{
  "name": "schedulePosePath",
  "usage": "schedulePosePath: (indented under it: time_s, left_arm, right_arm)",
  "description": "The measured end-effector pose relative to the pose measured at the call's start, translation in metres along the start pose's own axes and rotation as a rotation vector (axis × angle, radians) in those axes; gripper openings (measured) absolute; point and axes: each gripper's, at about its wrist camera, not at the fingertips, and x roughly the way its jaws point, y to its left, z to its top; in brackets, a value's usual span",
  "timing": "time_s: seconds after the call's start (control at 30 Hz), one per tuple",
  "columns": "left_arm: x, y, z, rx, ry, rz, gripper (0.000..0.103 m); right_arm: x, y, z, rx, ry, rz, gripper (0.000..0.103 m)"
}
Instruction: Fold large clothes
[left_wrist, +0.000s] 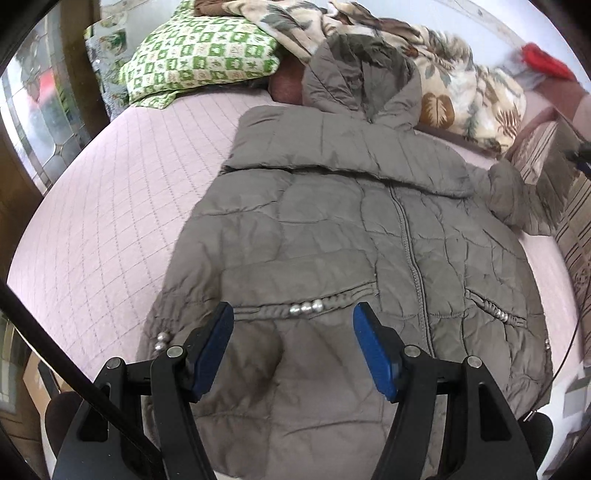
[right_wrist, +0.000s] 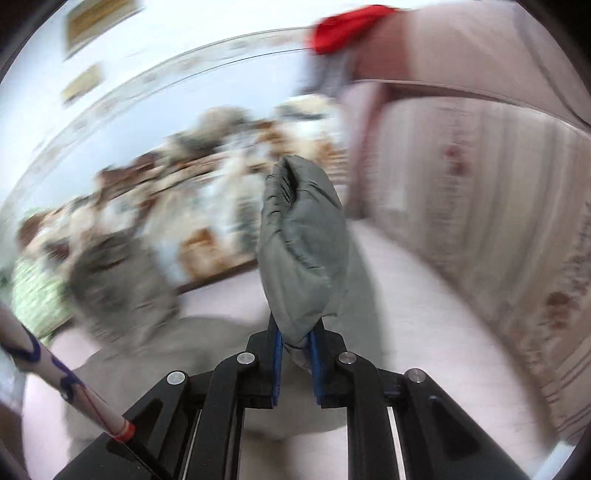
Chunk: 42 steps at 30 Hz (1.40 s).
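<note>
A: We've got the jacket (left_wrist: 362, 236) flat on the pink quilt (left_wrist: 110, 206), front up, filling the centre of the left wrist view, hood toward the top. One sleeve lies folded across the chest. Right gripper (right_wrist: 297, 350) is clamped on the other sleeve's cuff (right_wrist: 303, 240), centre of its frame.

B: Left gripper (left_wrist: 293, 317) hangs spread wide over the hem w/ nothing in it, bottom centre. We reckon we carry that cuff across level w/ the first sleeve, keep the padding flat, maybe pin the body w/ the left.

A: Left view gives the whole layout, zipper (left_wrist: 410, 243) incl. Right view's blurred, but only it shows the grip.
</note>
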Motion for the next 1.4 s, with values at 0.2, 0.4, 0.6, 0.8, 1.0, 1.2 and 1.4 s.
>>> schedulePosePath:
  time_s: [0.2,0.4,0.6,0.8,1.0,1.2,1.4]
  left_arm:
    - [-0.010,0.031,-0.005,-0.052,-0.012,0.004,0.066]
    - [-0.017,0.062,-0.003,-0.089,-0.051,0.061,0.066]
    - [-0.015,0.091,0.010,-0.142,-0.074,0.083,0.066]
    - [-0.002,0.105,0.048,-0.190,-0.076,-0.026,0.068]
    - [0.036,0.077,0.098,-0.153,-0.047,-0.148,0.071]
    - [0.092,0.029,0.146,-0.107,0.005,-0.320,0.071]
    - [0.163,-0.007,0.171,-0.130,0.141,-0.337,0.050]
  right_arm:
    - [0.036,0.126,-0.063,-0.091,0.152,0.225,0.014]
    - [0.087,0.231,-0.157,-0.204,0.354,0.370,0.013]
    - [0.117,0.293,-0.211,-0.305,0.417,0.365,0.029]
    - [0.076,0.284,-0.194,-0.342,0.332,0.411,0.078]
    - [0.046,0.224,-0.177,-0.336,0.259,0.339,0.079]
    - [0.041,0.157,-0.173,-0.232,0.271,0.302,0.079]
    - [0.038,0.124,-0.176,-0.186,0.266,0.281,0.079]
